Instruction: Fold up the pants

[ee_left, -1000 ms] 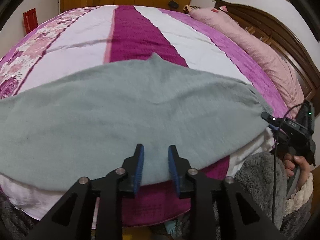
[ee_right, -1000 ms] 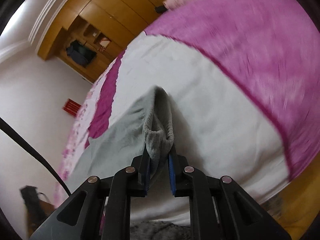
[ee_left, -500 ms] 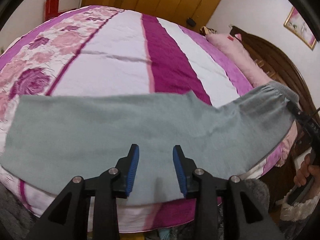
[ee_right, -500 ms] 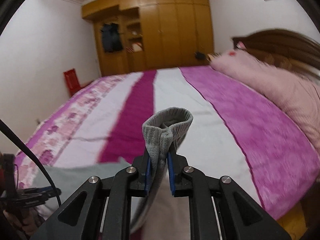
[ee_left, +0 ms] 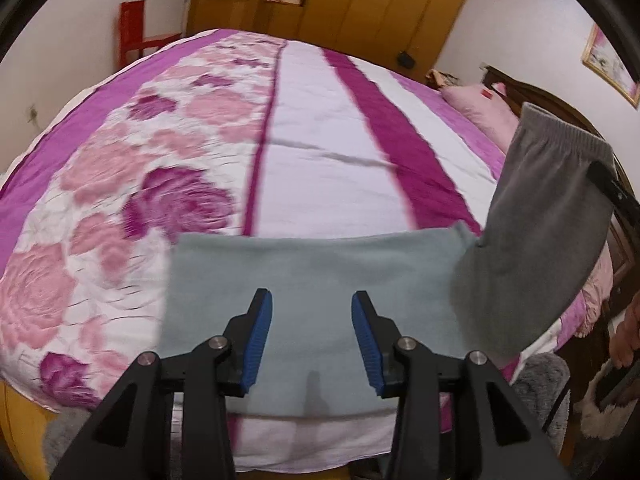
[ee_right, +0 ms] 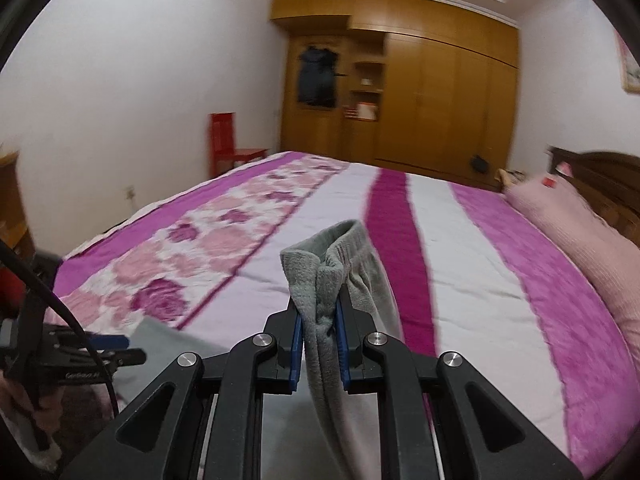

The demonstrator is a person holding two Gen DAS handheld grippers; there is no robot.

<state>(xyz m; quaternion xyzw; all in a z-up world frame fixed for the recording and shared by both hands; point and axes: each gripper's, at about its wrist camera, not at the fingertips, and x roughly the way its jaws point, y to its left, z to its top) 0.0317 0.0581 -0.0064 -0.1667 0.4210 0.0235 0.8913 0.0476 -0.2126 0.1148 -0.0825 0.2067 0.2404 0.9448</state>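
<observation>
Pants: one pair of grey pants (ee_left: 320, 288), fleece-like. The leg portion lies flat on the near edge of the bed, lower centre of the left wrist frame. The waistband end (ee_left: 560, 184) is lifted off the bed at the right of that frame.
Left gripper: one left gripper (ee_left: 312, 340), lower centre of its frame. Its two blue-padded fingers (ee_left: 258, 336) stand wide apart above the flat cloth. Whether the tips touch the cloth cannot be told from this angle.
Right gripper: one right gripper (ee_right: 319, 344), lower centre of its frame. Its two fingers are clamped on the bunched elastic waistband (ee_right: 328, 264), which stands up between them; the remaining cloth hangs down below.
Bed: one bed (ee_right: 460, 248) with a striped cover of white, magenta and pink bands, plus one rose-patterned band at the left.
Pillow: one pink pillow (ee_right: 580, 232), right edge of the frame, against one dark wooden headboard (ee_right: 600, 176).
Wardrobe: one wooden wardrobe (ee_right: 420, 92), upper centre, along the far wall.
Chair: one red chair (ee_right: 230, 144), left of the wardrobe.
</observation>
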